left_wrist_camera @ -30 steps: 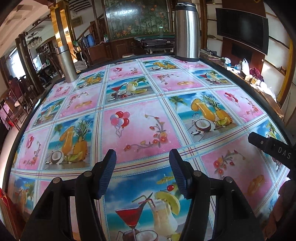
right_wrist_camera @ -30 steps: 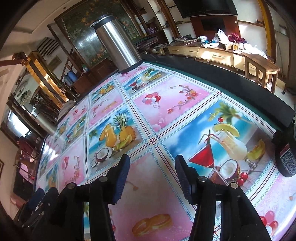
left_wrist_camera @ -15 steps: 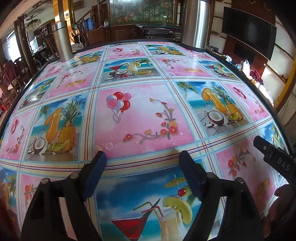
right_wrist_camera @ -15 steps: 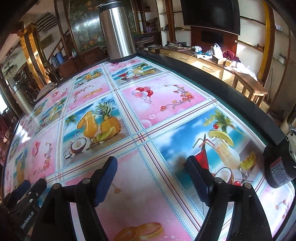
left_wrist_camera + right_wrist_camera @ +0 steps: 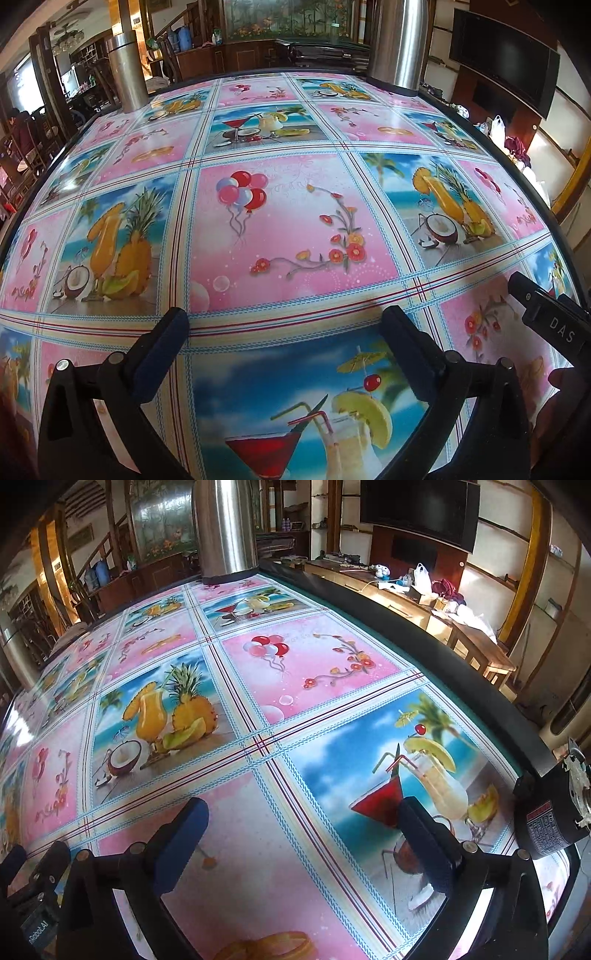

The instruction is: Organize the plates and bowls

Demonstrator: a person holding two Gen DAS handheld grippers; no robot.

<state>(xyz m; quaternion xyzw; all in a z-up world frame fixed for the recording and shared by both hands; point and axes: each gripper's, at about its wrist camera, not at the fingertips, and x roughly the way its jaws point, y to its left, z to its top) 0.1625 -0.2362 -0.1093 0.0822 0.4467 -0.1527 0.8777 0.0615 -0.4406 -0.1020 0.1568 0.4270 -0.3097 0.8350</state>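
While both grippers are hanging over the patterned tabletop [image 5: 288,221], the scene is reading as follows:

Left gripper [image 5: 284,328]: its jaws are standing wide apart, having just been opening, with only printed cloth showing between them; it is tilting down over a cocktail picture near the front edge.

Right gripper [image 5: 301,818]: its jaws are likewise standing wide apart after just opening, nothing lying between them; it is pointing down at a pink square beside a red cocktail print.

Plates and bowls: none are showing in either wrist view, so their place cannot be told.

Tabletop: a glossy cloth of pink flower squares and blue fruit-drink squares is covering it, and a dark rim is running round its edge.

Steel flask [image 5: 225,528]: it is standing upright at the far edge, well apart from both grippers.

Second steel cylinder [image 5: 127,74]: it is standing upright at the far left edge in the left view.

Black device [image 5: 554,812]: it is sitting at the right rim, near the right gripper.

Television [image 5: 502,55]: it is hanging dark on the wall beyond the tabletop.
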